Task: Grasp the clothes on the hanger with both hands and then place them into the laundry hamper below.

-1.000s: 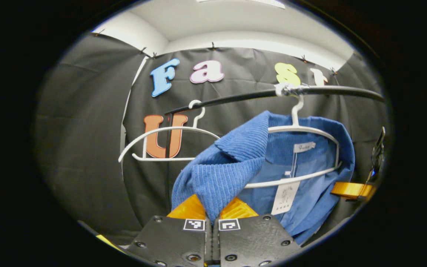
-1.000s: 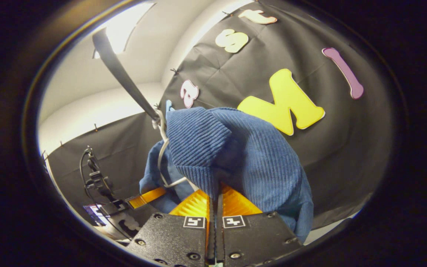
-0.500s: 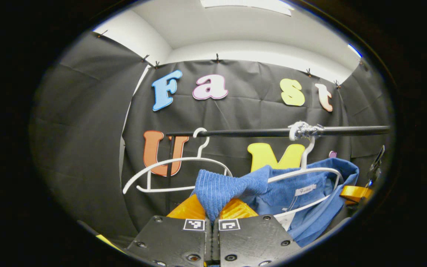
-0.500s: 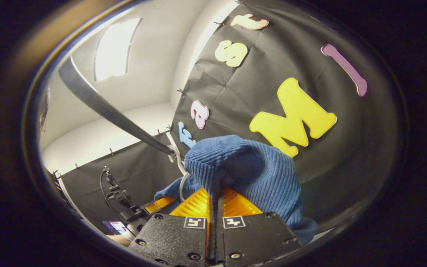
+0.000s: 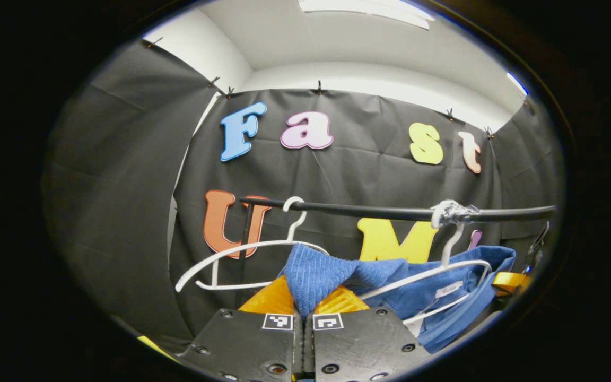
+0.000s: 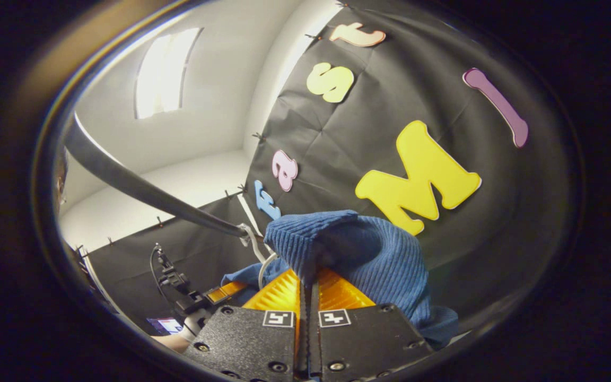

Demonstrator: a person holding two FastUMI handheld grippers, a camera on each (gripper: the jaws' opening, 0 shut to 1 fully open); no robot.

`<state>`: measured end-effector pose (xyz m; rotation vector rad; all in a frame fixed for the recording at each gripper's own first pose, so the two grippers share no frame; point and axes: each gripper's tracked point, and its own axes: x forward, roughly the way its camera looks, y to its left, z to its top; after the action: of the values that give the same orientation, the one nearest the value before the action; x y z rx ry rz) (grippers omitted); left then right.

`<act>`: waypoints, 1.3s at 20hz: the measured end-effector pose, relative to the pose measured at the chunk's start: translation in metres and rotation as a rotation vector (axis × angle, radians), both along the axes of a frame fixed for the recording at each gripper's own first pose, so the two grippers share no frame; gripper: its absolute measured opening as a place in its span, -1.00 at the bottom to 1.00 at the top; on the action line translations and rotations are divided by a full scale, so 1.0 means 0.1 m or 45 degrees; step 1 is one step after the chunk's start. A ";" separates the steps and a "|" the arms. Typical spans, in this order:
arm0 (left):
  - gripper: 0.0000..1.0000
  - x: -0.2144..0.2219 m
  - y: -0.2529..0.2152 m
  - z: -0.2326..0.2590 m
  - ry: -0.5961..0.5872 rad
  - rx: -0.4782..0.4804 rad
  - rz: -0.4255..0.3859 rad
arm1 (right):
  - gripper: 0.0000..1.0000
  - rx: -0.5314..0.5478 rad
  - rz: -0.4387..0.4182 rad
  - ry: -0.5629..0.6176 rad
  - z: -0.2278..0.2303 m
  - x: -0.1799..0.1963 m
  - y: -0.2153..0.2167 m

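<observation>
Under the rail point(image 5: 390, 212), we've got the left gripper point(image 5: 304, 305) and right gripper point(image 6: 308, 289) each clamped on a fold of the blue garment point(image 5: 385, 281), partly on its white hanger point(image 5: 443, 270). Next we likely pull it clear, then lower into the hamper.

The blue garment point(image 5: 390, 281) has dropped lower beneath the rail point(image 5: 380, 211) (collar flattened).
</observation>
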<state>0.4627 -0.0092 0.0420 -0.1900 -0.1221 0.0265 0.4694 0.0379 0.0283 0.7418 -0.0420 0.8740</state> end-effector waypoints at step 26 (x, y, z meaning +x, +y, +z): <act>-1.00 0.33 0.39 -1.60 0.415 -0.245 -0.044 | -0.92 0.105 -0.112 0.537 -1.21 0.53 -0.38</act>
<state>0.4959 0.0301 -0.1182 -0.3771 0.2098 0.0348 0.5228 -0.0001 -0.0925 0.9816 0.2635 0.6218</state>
